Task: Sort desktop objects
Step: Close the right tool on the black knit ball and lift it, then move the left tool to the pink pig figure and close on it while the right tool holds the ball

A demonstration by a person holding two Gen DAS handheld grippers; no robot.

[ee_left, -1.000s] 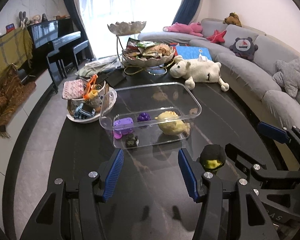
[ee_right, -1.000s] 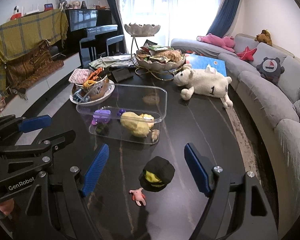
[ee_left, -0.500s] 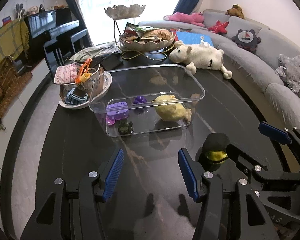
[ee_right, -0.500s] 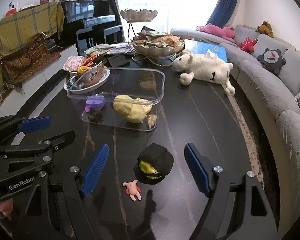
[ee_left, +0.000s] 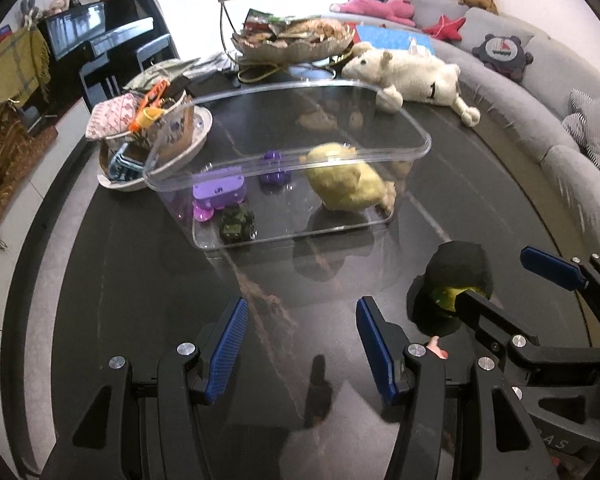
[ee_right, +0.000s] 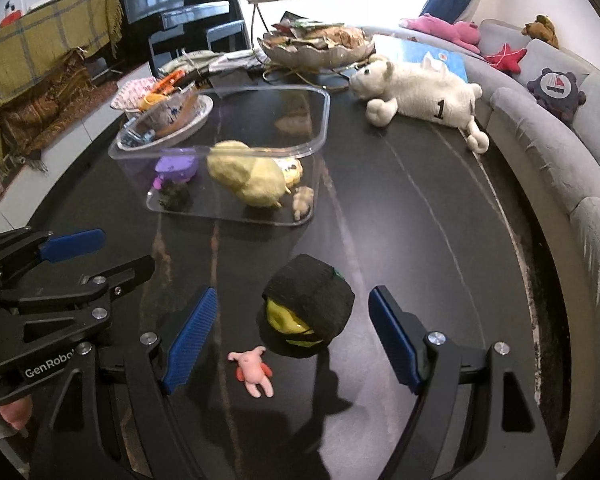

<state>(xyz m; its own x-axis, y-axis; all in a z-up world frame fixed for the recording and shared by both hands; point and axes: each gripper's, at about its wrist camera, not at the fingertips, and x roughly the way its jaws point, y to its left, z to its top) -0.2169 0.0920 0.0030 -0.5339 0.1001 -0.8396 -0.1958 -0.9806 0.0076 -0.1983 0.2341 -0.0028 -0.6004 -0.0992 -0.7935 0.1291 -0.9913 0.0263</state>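
Observation:
A black-and-yellow soft toy (ee_right: 306, 310) (ee_left: 456, 280) lies on the dark table, between the blue fingers of my open right gripper (ee_right: 290, 336) but not touched by them. A small pink figure (ee_right: 252, 372) lies just in front of it, near the left finger. The clear plastic box (ee_left: 288, 168) (ee_right: 236, 152) farther back holds a yellow plush (ee_left: 348, 188), a purple toy (ee_left: 218, 194) and a small dark green vehicle (ee_left: 238, 224). My left gripper (ee_left: 300, 344) hangs open over bare table, short of the box, nothing between its fingers.
A bowl of odds and ends (ee_left: 148, 132) stands left of the box. A white plush sheep (ee_right: 420, 96) lies at the back right, a tiered snack stand (ee_left: 288, 36) behind the box. A grey sofa (ee_right: 560, 140) curves along the table's right edge.
Both grippers have moved forward and lower toward the table. The black-and-yellow toy now sits deeper between the right fingers. Both stay open.

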